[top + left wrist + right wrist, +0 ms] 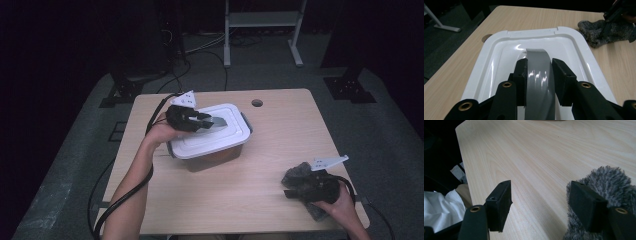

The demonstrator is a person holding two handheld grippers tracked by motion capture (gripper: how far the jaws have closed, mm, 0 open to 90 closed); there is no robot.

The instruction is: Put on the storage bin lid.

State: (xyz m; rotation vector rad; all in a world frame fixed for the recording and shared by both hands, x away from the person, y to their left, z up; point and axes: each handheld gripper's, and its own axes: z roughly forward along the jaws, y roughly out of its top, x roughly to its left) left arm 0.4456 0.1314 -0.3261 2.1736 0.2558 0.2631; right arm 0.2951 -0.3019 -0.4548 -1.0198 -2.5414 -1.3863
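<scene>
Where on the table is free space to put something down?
Bare wood lies between the white box and the grey fuzzy cloth, and along the far right edge past the hole. The near right corner is crowded.

My left gripper (202, 121) sits clamped on the box (212, 150) lid's handle (539, 75); box blocks table (280, 130) centre-left. Sock (300, 175) crowds my right gripper (540, 195). Middle and far-right tabletop open.

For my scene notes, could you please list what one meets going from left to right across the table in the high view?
Left gripper on the grey handle → white-lidded box → fuzzy grey cloth → right gripper.
</scene>
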